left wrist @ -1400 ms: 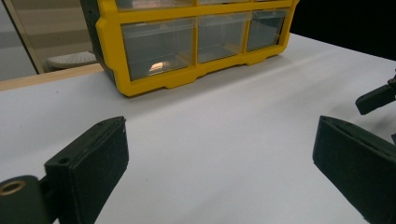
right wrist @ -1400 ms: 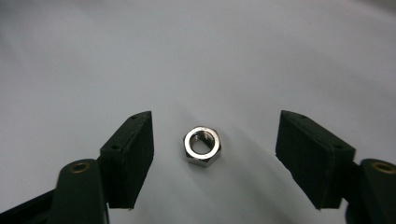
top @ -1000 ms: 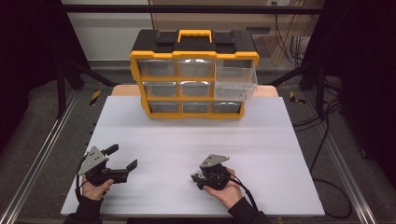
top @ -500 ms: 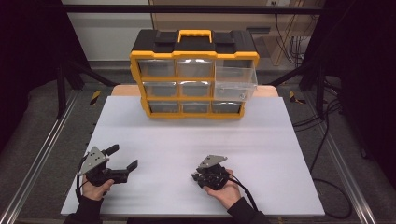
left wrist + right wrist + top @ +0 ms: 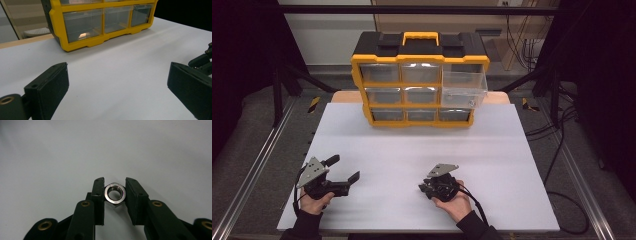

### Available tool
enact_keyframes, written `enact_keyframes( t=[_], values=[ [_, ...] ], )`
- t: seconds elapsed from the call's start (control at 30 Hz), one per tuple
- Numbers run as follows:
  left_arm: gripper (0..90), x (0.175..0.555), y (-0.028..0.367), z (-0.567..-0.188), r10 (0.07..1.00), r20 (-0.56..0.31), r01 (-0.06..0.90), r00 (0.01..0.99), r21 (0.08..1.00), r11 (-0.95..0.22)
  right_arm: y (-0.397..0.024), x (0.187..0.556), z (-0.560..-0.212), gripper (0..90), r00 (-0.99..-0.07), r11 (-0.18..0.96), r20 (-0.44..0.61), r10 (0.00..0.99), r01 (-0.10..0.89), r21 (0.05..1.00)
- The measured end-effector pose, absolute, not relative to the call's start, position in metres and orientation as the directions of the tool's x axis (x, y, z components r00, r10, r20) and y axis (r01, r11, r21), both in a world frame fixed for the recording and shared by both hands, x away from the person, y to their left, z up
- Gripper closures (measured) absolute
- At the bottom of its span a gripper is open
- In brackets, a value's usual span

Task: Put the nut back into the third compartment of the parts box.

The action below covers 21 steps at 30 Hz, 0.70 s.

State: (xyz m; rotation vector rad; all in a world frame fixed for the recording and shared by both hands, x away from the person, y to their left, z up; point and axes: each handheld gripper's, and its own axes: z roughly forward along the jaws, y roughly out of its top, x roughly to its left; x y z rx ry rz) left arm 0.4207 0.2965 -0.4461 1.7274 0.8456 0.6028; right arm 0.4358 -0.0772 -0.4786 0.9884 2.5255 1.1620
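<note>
With my right gripper (image 5: 114, 192) clamped on the small silver steel hex nut (image 5: 114, 193) between its pads, I should lift straight up, keeping the squeeze firm

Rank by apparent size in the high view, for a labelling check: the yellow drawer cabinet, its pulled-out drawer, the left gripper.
1. Drawer cabinet
2. Pulled-out drawer
3. Left gripper, though it sits nearer the camera, so this last ranking is unsure.

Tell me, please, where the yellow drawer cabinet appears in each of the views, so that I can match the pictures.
High view: the yellow drawer cabinet stands at the top centre, at the far edge of the white table, with one upper-right drawer pulled out.
Left gripper view: its bottom row of drawers runs along the top edge, left of centre.
Right gripper view: not in it; the jaws grip a steel nut.
Shared landmark: the white table.
</note>
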Motion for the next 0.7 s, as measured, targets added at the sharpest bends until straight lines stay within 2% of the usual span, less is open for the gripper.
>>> enact_keyframes(
  t=[0.7],
  values=[
    [3.6,0.421,0.296,-0.447,0.786,-0.011,0.249,0.618,0.951,-0.183,-0.130,0.440,-0.410,70.4,-0.703,0.323,0.081,0.707,0.423,0.847]
  ],
)
